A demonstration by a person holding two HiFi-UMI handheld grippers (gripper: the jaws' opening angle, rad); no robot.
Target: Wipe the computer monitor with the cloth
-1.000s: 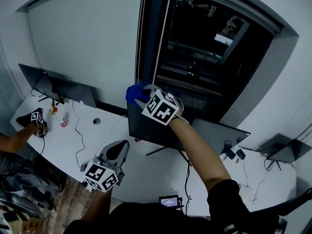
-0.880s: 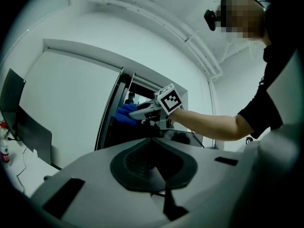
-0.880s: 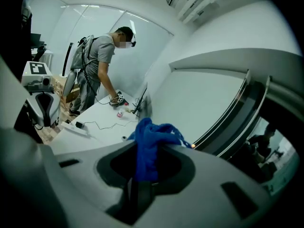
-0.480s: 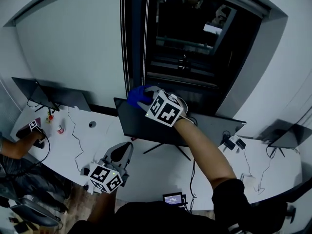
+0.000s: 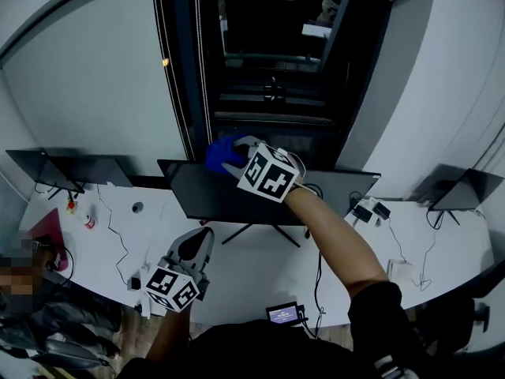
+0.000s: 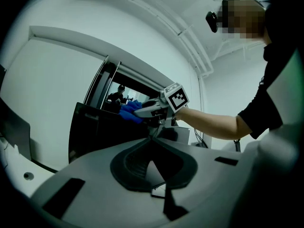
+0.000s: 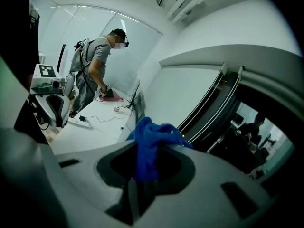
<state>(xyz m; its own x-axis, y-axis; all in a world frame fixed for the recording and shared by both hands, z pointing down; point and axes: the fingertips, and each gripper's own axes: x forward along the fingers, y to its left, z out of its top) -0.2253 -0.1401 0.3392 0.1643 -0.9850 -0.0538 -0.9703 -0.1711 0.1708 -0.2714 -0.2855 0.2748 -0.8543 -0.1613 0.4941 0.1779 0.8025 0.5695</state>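
**Cloth is parked on the monitor's top edge, and the screen runs left-right below it**

So the blue cloth (image 5: 218, 153) is pinched in the right gripper (image 5: 234, 158). In the right gripper view a wad of it is seen clamped between the jaws, with the rest bunched up past the tips. The cloth is held right at the top edge of the monitor (image 5: 213, 200), a bit left of the middle. Whether it's actually pressed on the edge or just over it can't be told from here.

The bit that matters is that the monitor's long axis lies left to right across the worktop (image 5: 252, 271), and its dark face is turned toward the near side. Nearly all of the panel sits below the cloth, with more of it off to the right than the left. Any wipe probably has to be dragged down and then swept sideways along that long axis.

The left gripper (image 5: 196, 243) is pressed together on nothing and hangs low over the near part of the worktop, well apart from the screen. The right gripper is clearly the nearer one, so the job looks like it's all on that side.
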